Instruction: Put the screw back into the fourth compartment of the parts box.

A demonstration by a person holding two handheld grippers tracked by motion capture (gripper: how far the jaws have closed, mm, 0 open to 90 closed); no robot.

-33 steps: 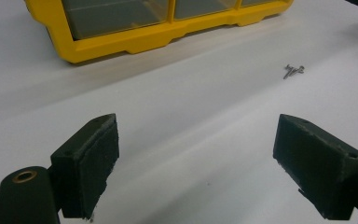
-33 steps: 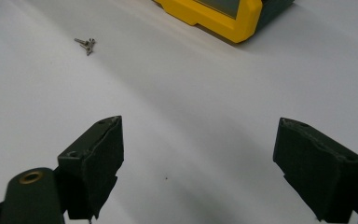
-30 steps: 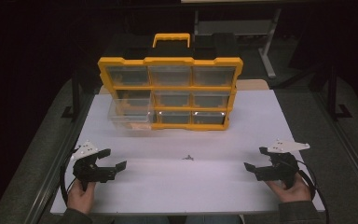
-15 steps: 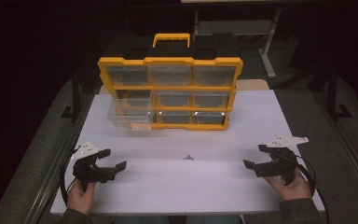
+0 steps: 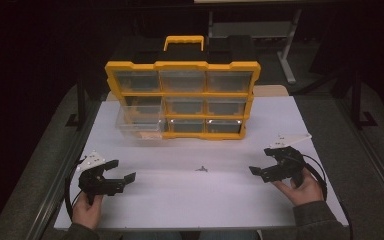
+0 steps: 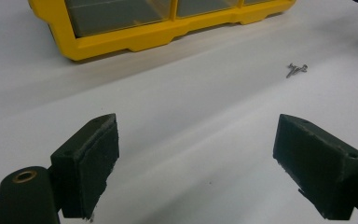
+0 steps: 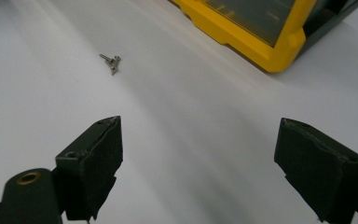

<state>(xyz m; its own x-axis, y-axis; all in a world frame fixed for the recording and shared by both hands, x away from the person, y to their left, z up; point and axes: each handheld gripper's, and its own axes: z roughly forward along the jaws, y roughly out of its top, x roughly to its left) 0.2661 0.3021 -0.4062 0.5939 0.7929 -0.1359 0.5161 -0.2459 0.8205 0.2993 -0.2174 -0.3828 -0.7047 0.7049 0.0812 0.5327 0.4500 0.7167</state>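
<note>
White board surface [image 5: 190,200] covers the table and carries all work items. Small metal screws [image 5: 202,169] lie in a tight cluster on it, roughly midway between the two grippers and nearer the person than the organizer. In the left gripper view the screws [image 6: 297,70] sit ahead and to the right of the jaws; in the right gripper view the screws [image 7: 111,61] sit ahead and to the left.

Left gripper [image 5: 120,176]: held in the person's left hand [image 5: 87,212] at the near left of the board, jaws spread wide apart, nothing between them. Its own view confirms the left gripper [image 6: 196,163] is released, with bare board between the pads.

Right gripper [image 5: 259,171]: held in the right hand [image 5: 305,189] at the near right of the board, jaws likewise spread wide and empty. The right gripper [image 7: 198,165] is well apart from the screws.

Yellow parts organizer [image 5: 182,100] stands upright at the far side of the board, with clear-fronted drawers in three rows and a yellow handle [image 5: 184,41] on top. One clear drawer [image 5: 139,124] at its lower left projects out from the frame.
</note>
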